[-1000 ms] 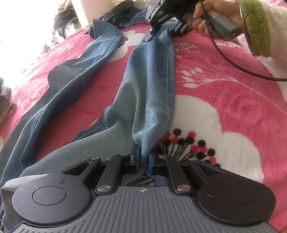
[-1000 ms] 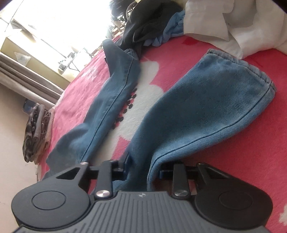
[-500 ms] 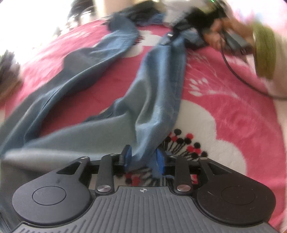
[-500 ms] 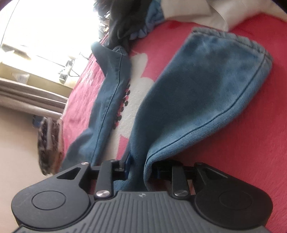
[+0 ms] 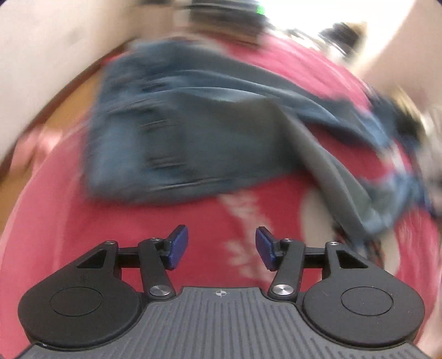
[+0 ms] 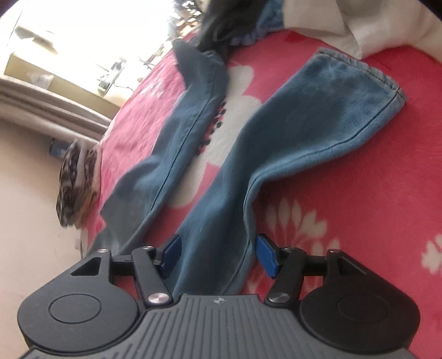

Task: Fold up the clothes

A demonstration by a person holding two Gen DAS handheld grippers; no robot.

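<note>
Bare pink blanket (image 6: pixel 359 171) right of the jeans (image 6: pixel 304 118) lies open; heaped clothes (image 6: pixel 331 19) block the bed's far end.

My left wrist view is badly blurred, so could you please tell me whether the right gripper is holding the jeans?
Observer: No; the right gripper is open, its jaws have just been opening, and a jeans leg lies loose between them.
Operator: Thank you; where does that leg end?
Observer: Its hem lies on the pink blanket, near a white garment.
Operator: Anything beside the blanket?
Observer: A patterned bundle of cloth shows beside the blanket's edge.
</note>
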